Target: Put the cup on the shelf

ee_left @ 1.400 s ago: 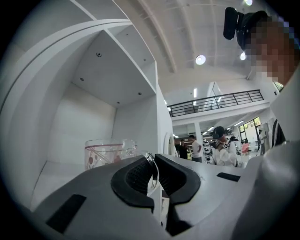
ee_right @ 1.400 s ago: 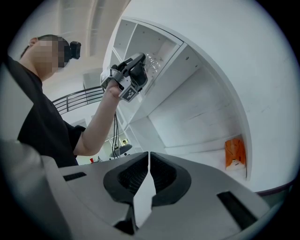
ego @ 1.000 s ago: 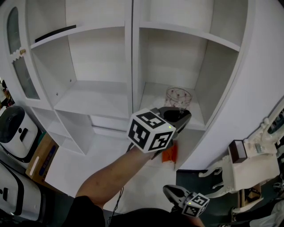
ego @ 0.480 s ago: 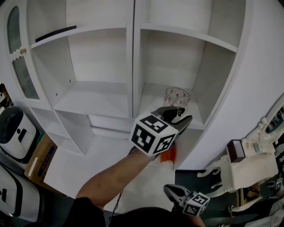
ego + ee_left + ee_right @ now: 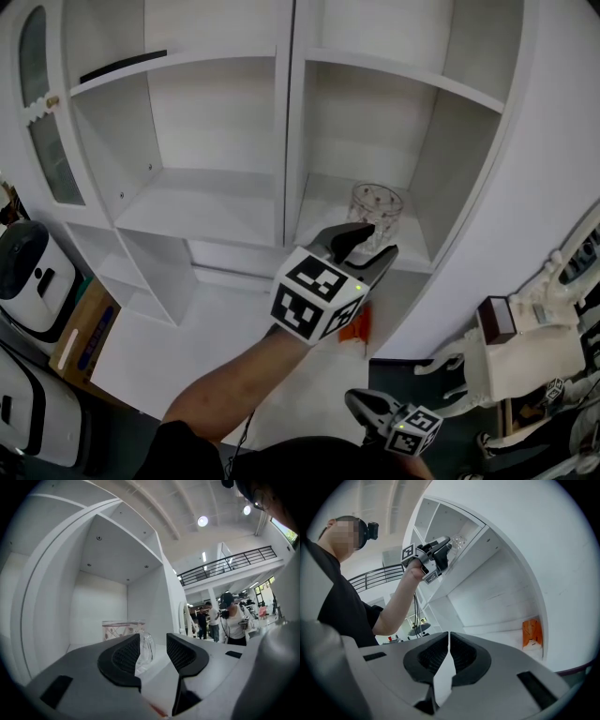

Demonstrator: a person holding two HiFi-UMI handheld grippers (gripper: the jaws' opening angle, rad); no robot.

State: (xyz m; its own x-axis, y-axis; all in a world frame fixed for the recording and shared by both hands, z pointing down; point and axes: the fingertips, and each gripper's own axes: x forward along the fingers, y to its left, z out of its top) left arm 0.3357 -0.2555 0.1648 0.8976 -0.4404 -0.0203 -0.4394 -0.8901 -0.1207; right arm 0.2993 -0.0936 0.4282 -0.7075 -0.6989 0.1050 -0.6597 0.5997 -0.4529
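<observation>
The clear glass cup with a reddish printed pattern (image 5: pixel 376 208) stands upright on the middle board of the right-hand bay of the tall white wooden shelving unit (image 5: pixel 287 141), toward the front of that board and free of any grip. The left gripper (image 5: pixel 364 242), held level at the front edge of the same bay of the shelving unit, has just been opening its jaws. They now stand wide apart, with bare air between the ribbed black pads (image 5: pixel 125 654). In the left gripper view the cup (image 5: pixel 123 629) rises just beyond the left pad, which covers part of it, and neither pad presses on the glass.

The right gripper (image 5: pixel 354 403) hangs low in front of the shelving unit, below its right bay, with its jaws brought together and nothing between them (image 5: pixel 448 637). From there it looks up at the left gripper (image 5: pixel 443 550) and the cup (image 5: pixel 458 541).

A small orange packet (image 5: pixel 354 326) sits on the bottom board of the unit's right bay, under the cup's board. A flat black strip (image 5: pixel 122 67) lies on the top board of the unit's left bay
</observation>
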